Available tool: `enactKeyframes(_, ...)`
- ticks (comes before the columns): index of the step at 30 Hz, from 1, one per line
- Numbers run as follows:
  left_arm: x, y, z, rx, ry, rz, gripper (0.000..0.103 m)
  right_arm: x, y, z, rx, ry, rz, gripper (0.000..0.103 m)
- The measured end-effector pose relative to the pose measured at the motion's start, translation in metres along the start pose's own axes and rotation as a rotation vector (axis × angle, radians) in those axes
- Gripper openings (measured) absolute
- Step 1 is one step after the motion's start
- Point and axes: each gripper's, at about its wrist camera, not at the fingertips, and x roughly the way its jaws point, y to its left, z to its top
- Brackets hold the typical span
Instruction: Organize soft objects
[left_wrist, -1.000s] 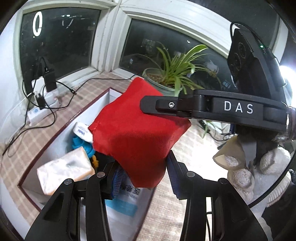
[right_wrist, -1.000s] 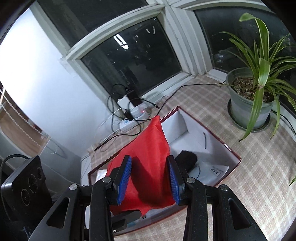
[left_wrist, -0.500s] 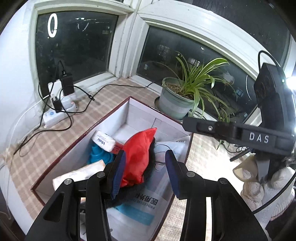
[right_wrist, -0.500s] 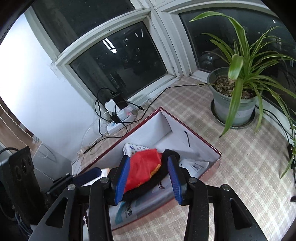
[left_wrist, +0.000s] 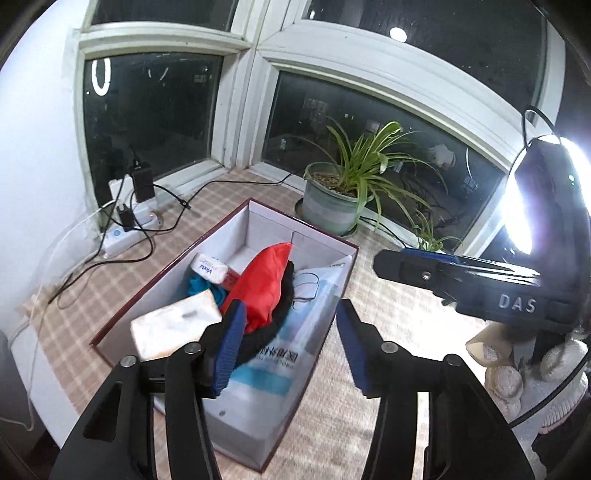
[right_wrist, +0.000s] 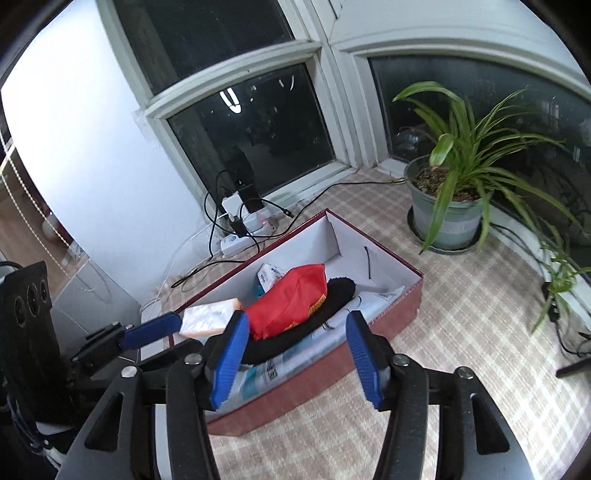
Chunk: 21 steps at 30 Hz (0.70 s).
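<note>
Both the left tongs (left_wrist: 290, 345) and right tongs (right_wrist: 295, 354) are held apart, empty. The red cloth (right_wrist: 290, 304) is heaped mid-frame in the box (right_wrist: 369, 330), on a black item (right_wrist: 314, 325); being loosely piled, it may slide off.

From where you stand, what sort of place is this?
Probably a home, at a bay-window ledge: dark window panes, a potted spider plant on a checked cloth, and a power strip with chargers.

In the box (right_wrist: 402, 299), the cloth (right_wrist: 288, 302) lies on a dark bundle (right_wrist: 332, 295), tissue pack (right_wrist: 207, 317) beside it.
</note>
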Motion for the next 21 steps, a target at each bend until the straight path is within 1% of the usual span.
enactKeyframes(5, -0.024, -0.002, -0.010, 0.000, -0.012, 0.011, 0.070, -0.032, 0.017, -0.026, -0.029, -0.047, -0.080, 0.064)
enactKeyframes(7, -0.034, -0.003, -0.014, 0.000, -0.017, 0.015, 0.071, -0.043, 0.020, -0.037, -0.027, -0.063, -0.108, 0.070)
enactKeyframes(10, -0.046, -0.006, -0.019, 0.010, -0.020, 0.025, 0.072, -0.056, 0.024, -0.053, -0.022, -0.069, -0.143, 0.072)
enactKeyframes(12, -0.053, -0.007, -0.023, 0.017, -0.023, 0.033, 0.077, -0.065, 0.026, -0.065, -0.016, -0.071, -0.177, 0.072)
enactKeyframes(13, -0.057, -0.008, -0.026, 0.019, -0.024, 0.039, 0.078, -0.068, 0.027, -0.068, -0.015, -0.075, -0.186, 0.072)
enactKeyframes(16, -0.068, -0.009, -0.033, 0.027, -0.026, 0.055, 0.078, -0.082, 0.031, -0.082, -0.013, -0.095, -0.227, 0.072)
enactKeyframes(21, -0.083, -0.012, -0.044, 0.041, -0.010, 0.081, 0.078, -0.105, 0.042, -0.100, -0.016, -0.125, -0.255, 0.073)
